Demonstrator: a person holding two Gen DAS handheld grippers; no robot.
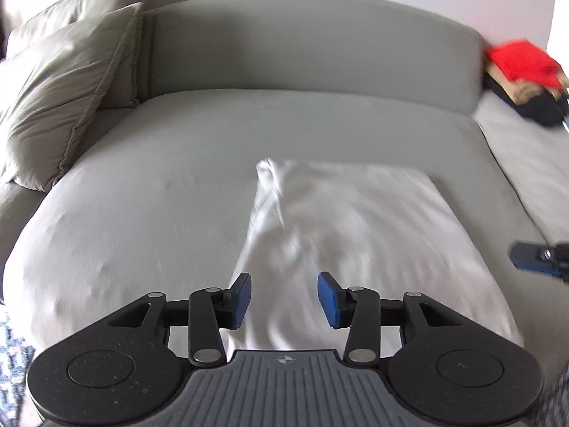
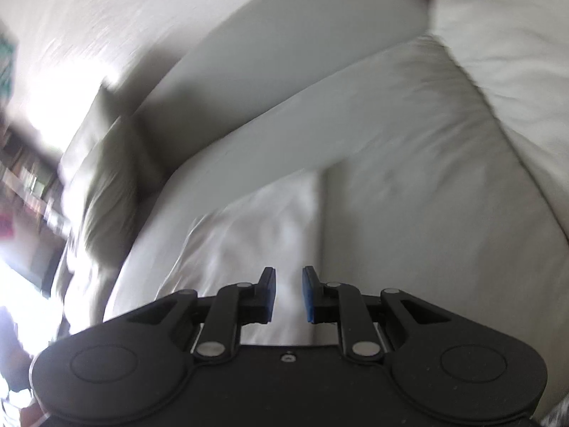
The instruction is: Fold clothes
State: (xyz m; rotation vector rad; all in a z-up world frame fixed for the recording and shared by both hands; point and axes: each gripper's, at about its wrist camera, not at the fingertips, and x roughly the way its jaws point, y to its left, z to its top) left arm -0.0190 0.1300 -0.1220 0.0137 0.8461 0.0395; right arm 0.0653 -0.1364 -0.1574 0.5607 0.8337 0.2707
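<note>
White garment (image 1: 355, 235) lies flat on the grey sofa seat (image 1: 142, 213), both tools hovering above it with nothing held.

Left tool (image 1: 283, 300) is spread wide over the cloth's near-left edge; right tool (image 2: 288, 295) has only a narrow gap between its pads and hangs over the cloth near its right border. Both views are blurred, so a grab made now could, I judge, pinch one layer only or miss the hem and drag the cloth askew. Bare seat lies open to the left; pillows (image 1: 64, 106) crowd the far-left corner, and a red and dark pile (image 1: 522, 74) sits far right.
</note>
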